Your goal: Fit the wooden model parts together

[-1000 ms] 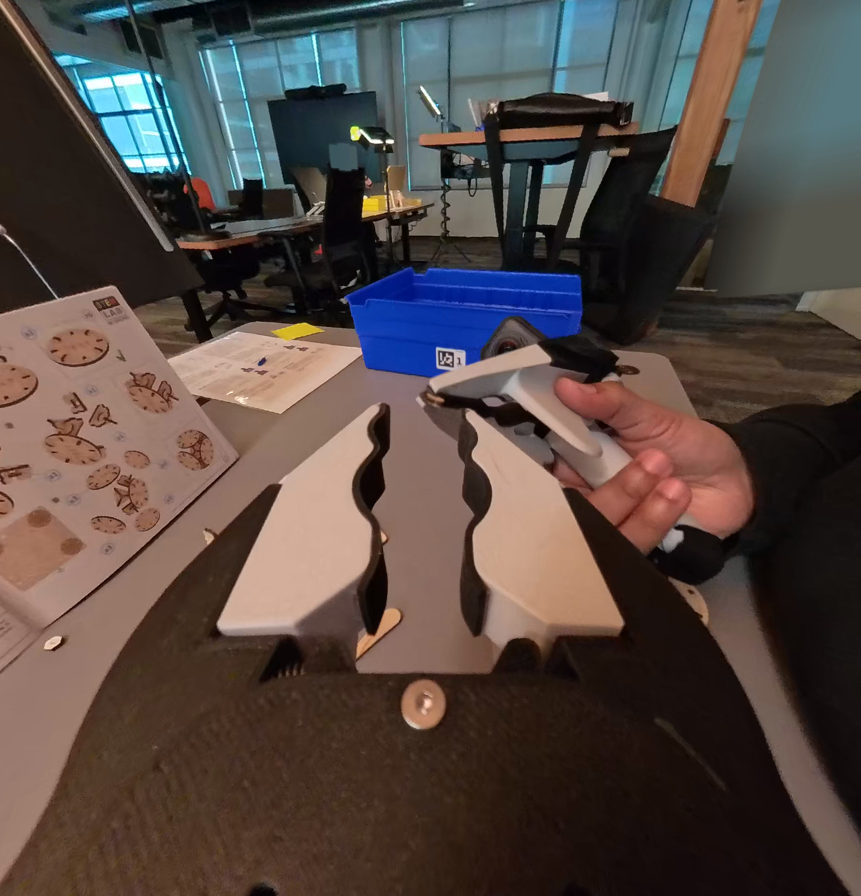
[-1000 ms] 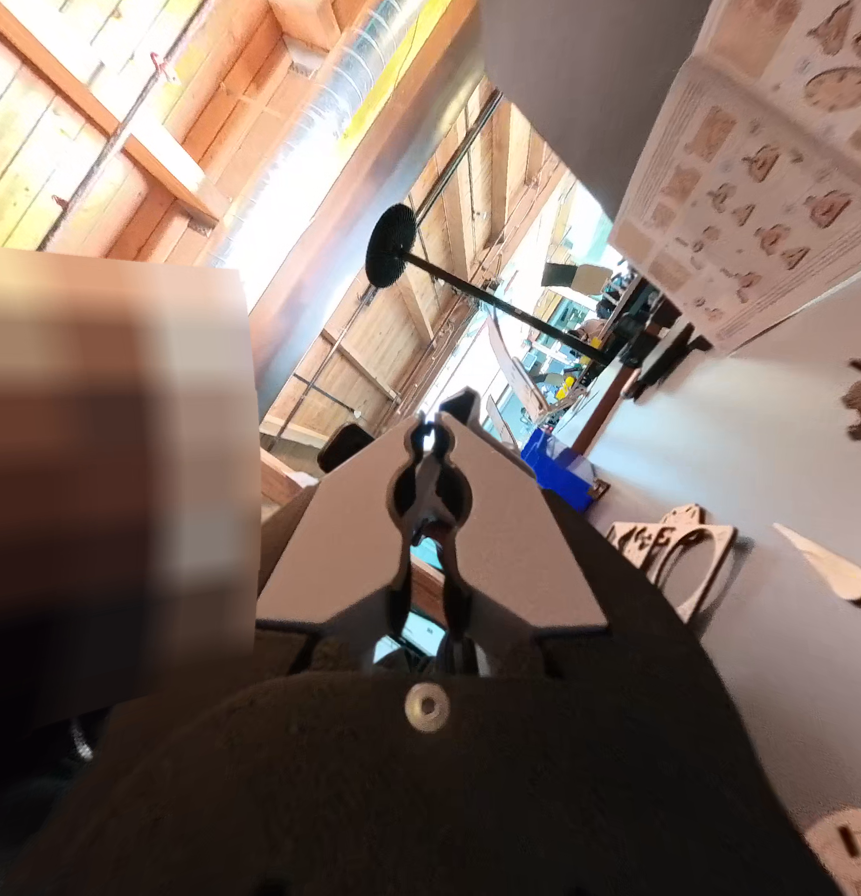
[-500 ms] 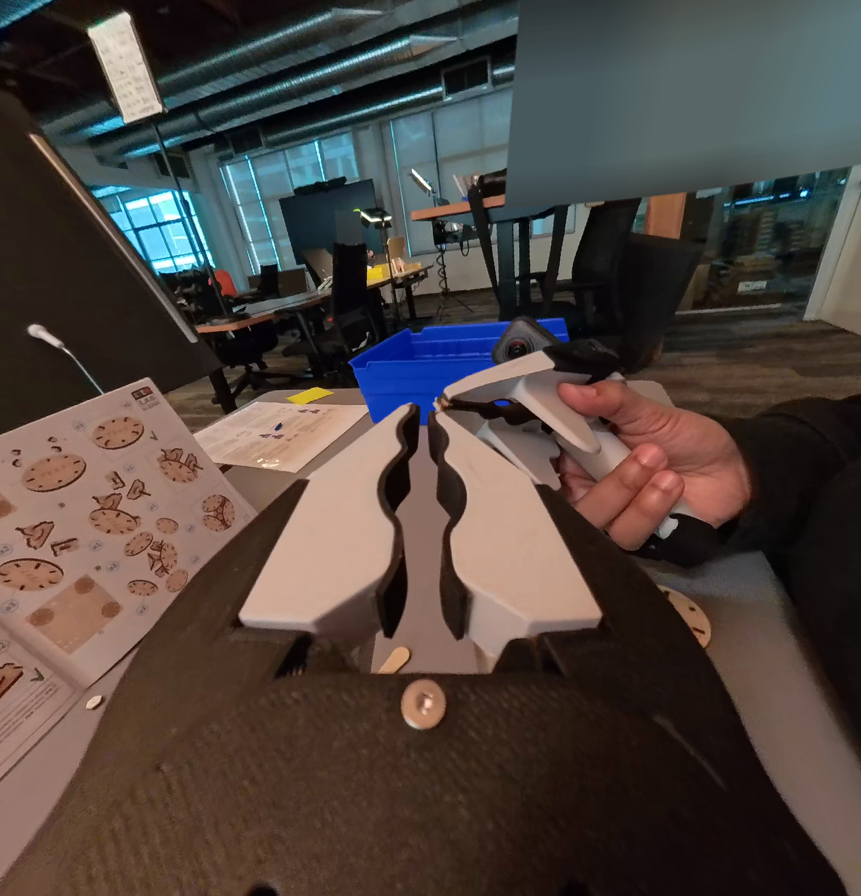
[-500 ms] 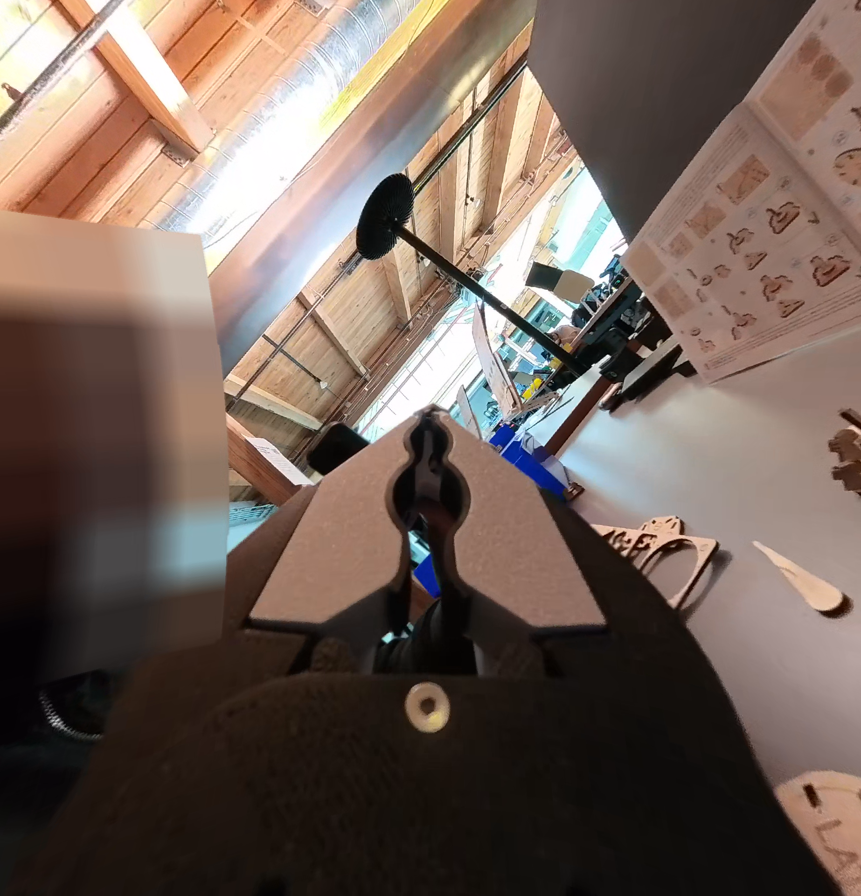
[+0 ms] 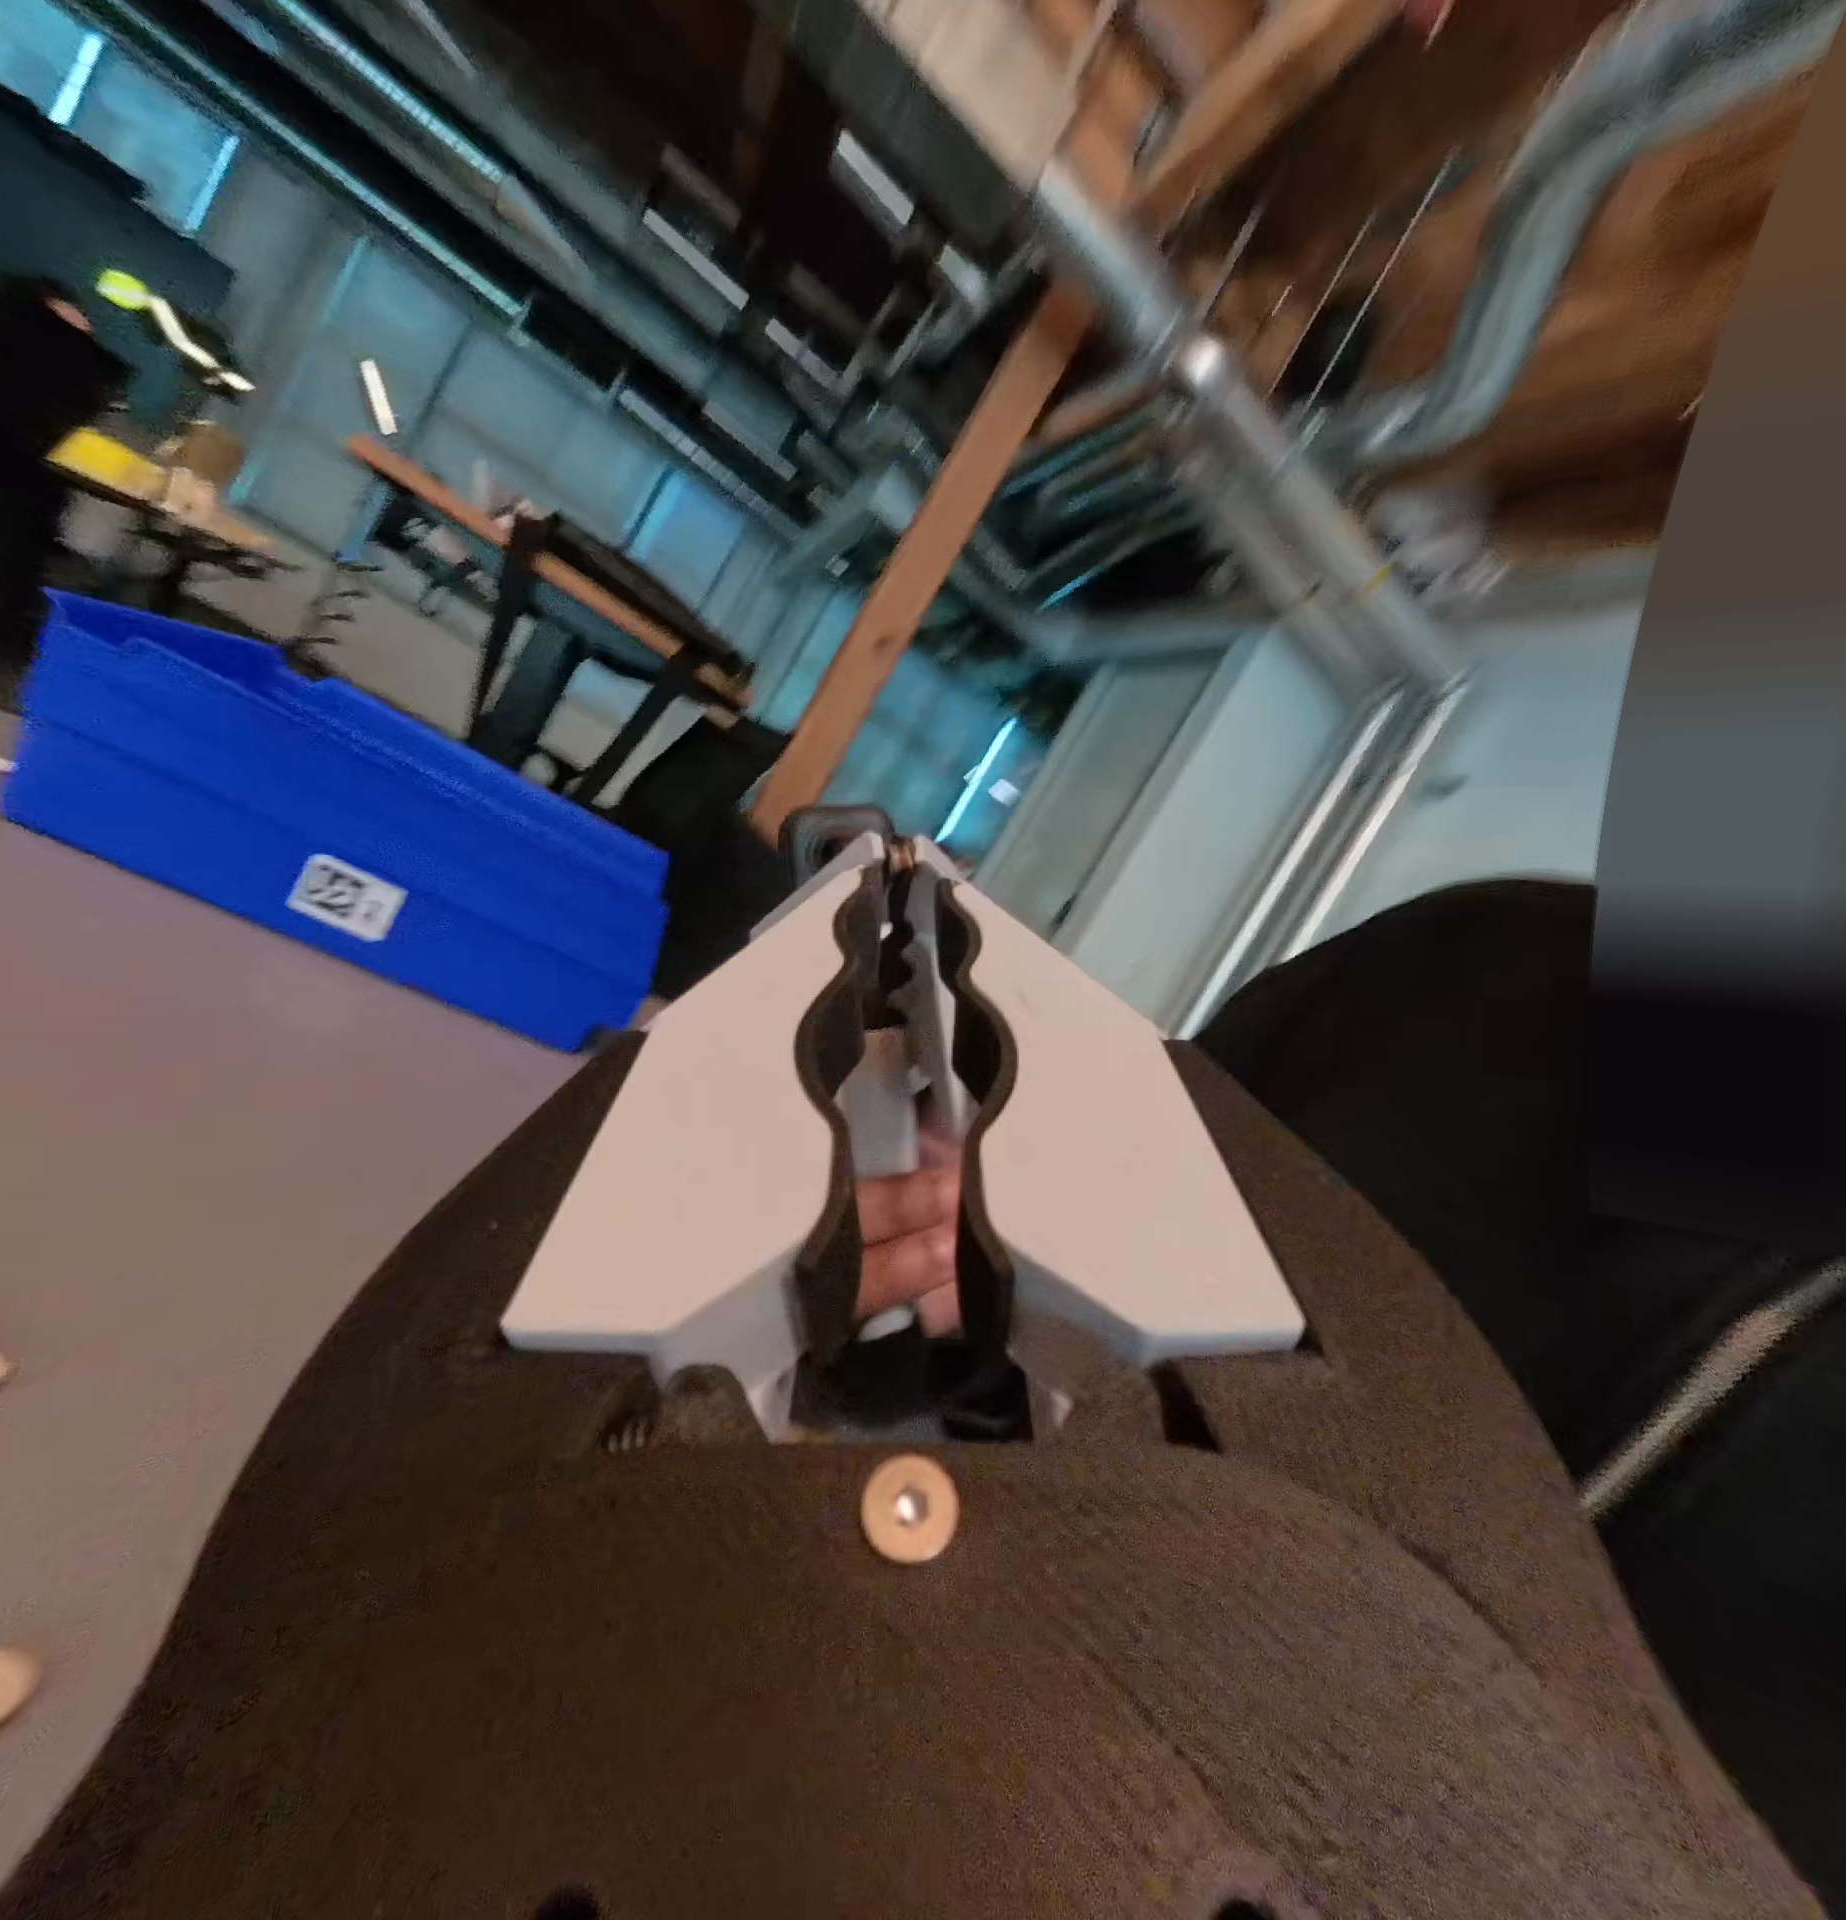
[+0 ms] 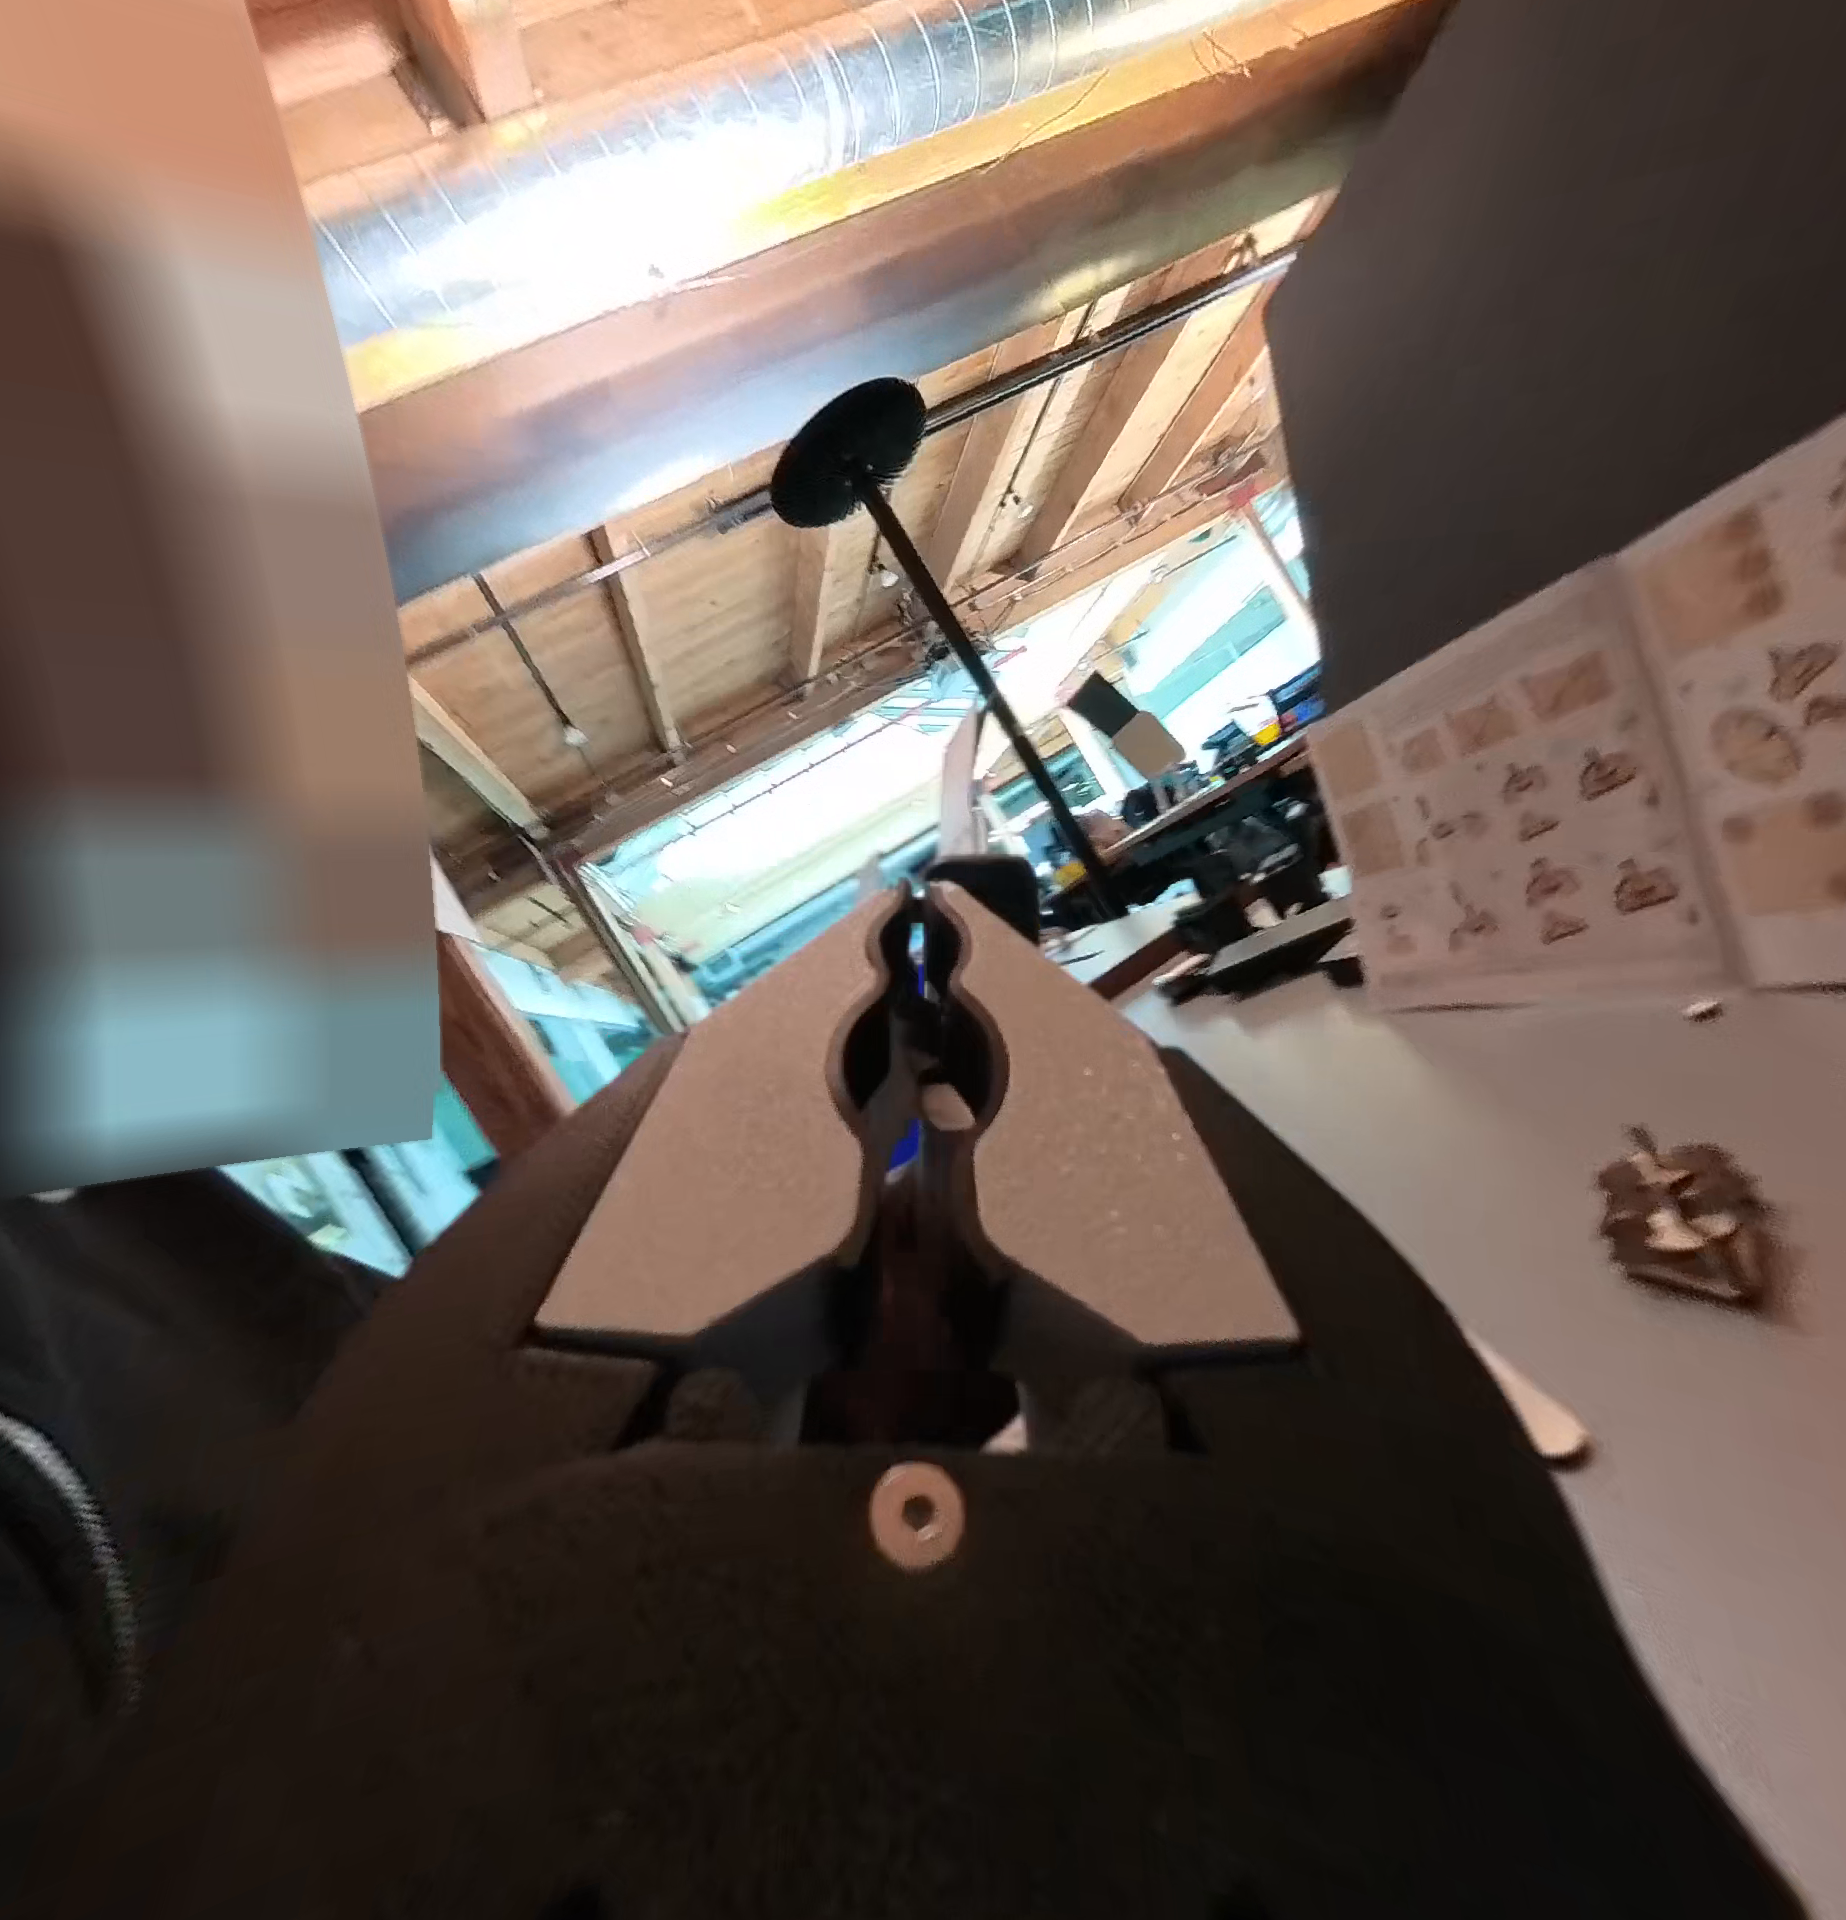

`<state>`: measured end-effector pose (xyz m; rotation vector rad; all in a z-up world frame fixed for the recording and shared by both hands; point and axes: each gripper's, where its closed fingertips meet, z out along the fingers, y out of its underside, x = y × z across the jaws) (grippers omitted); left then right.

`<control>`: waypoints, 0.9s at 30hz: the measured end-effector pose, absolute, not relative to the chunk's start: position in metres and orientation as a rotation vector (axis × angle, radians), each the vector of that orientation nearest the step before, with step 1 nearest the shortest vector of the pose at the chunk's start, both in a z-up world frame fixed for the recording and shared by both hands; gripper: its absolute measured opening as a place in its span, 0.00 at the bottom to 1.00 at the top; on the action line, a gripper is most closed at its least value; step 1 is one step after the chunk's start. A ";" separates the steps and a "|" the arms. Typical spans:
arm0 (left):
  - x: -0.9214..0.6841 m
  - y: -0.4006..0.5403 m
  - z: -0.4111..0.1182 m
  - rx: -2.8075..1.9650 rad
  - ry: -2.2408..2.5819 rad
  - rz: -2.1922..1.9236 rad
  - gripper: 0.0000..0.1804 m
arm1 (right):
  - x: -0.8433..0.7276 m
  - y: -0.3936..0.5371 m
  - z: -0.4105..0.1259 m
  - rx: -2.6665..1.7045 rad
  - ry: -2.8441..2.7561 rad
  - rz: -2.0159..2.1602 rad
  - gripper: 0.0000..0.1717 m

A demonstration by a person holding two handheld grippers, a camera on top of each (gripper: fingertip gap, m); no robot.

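My left gripper [image 5: 903, 871] is raised off the grey table [image 5: 171, 1091], with its fingers nearly together on a small brown wooden piece [image 5: 903, 852] at the very tips. Through the gap between the fingers I see the right gripper [image 5: 898, 1039], tip to tip with mine, and the hand [image 5: 903, 1226] that holds it. In the right wrist view the right gripper [image 6: 914, 899] is shut and points up toward the ceiling. It pinches the same small piece from the other side, though the piece is hard to make out in that view.
A blue bin [image 5: 327, 790] stands on the table to the left. An instruction sheet [image 6: 1625, 810] stands at the right. A small wooden assembly [image 6: 1683, 1226] and a flat wooden piece [image 6: 1542, 1423] lie on the table. A black stand with a disc [image 6: 846, 452] rises behind. The tips of both grippers are at nearly the same place. Both grippers' tips are roughly 20 cm from the small wooden assembly [image 6: 1683, 1226].
My left gripper rose and tilted up, and its open fingers closed on the small piece at the right gripper's tips. The right gripper stayed shut and swung slightly.
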<state>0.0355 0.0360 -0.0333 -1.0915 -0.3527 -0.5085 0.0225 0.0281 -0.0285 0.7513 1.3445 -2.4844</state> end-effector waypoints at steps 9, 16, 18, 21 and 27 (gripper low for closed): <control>0.026 0.025 -0.035 -0.988 -0.389 -0.633 0.05 | 0.027 0.022 -0.029 0.574 1.841 -2.771 0.00; 0.036 0.025 -0.031 -0.933 -0.317 -0.770 0.04 | 0.027 0.020 -0.031 0.540 1.898 -2.770 0.00; 0.035 0.025 -0.032 -0.934 -0.320 -0.782 0.04 | 0.027 0.021 -0.031 0.544 1.890 -2.770 0.00; 0.035 0.027 -0.034 -0.939 -0.330 -0.794 0.04 | 0.027 0.021 -0.032 0.541 1.901 -2.767 0.00; 0.035 0.028 -0.035 -0.938 -0.335 -0.824 0.03 | 0.027 0.023 -0.031 0.521 1.927 -2.776 0.00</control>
